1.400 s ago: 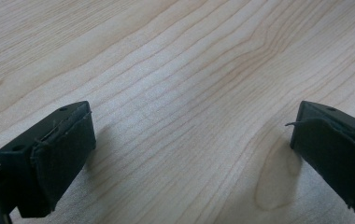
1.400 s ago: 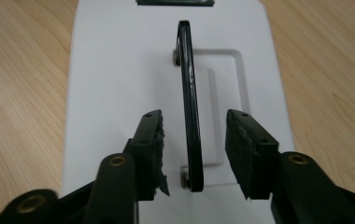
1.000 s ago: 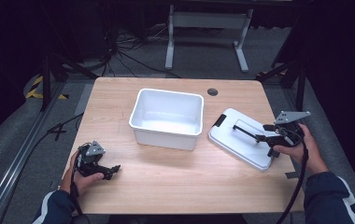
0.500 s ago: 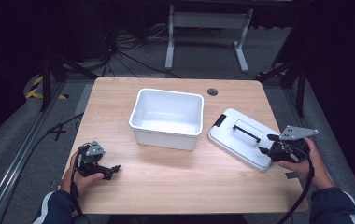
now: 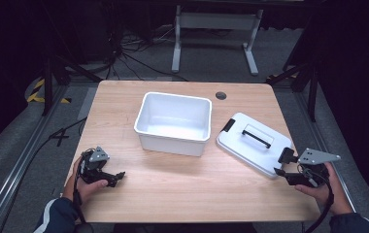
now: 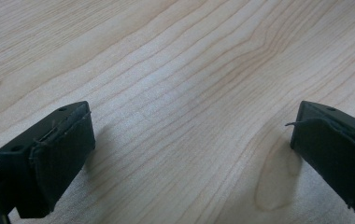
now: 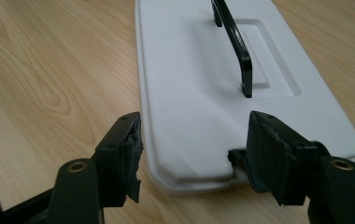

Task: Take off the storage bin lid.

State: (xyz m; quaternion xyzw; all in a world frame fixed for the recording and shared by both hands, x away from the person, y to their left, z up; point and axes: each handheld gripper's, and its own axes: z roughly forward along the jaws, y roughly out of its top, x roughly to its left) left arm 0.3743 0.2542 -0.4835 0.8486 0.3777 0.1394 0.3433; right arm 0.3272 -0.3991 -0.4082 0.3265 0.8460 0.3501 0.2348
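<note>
A white open bin [image 5: 173, 121] stands in the middle of the wooden table [image 5: 182, 184]. To its right lies a flat white lid [image 5: 250, 143] with a black handle [image 5: 256, 136]. My right gripper [image 5: 282, 165] is open at the lid's near right end. In the right gripper view its jaws [image 7: 194, 154] straddle the lid's [image 7: 199, 88] near edge, with the handle [image 7: 234, 42] farther ahead. My left gripper [image 5: 117, 178] rests open at the table's near left. Its fingers [image 6: 59, 154] are spread wide over bare wood.
A dark round cable hole [image 5: 221, 95] sits near the table's far edge. The bin is empty. A metal stand [image 5: 214, 29] and cables lie on the floor beyond the table. The table edge is close behind both hands.
My right gripper has drawn back from the lid's handle toward the near edge, ending at the lid's near end. The lid and the left gripper have stayed put.
</note>
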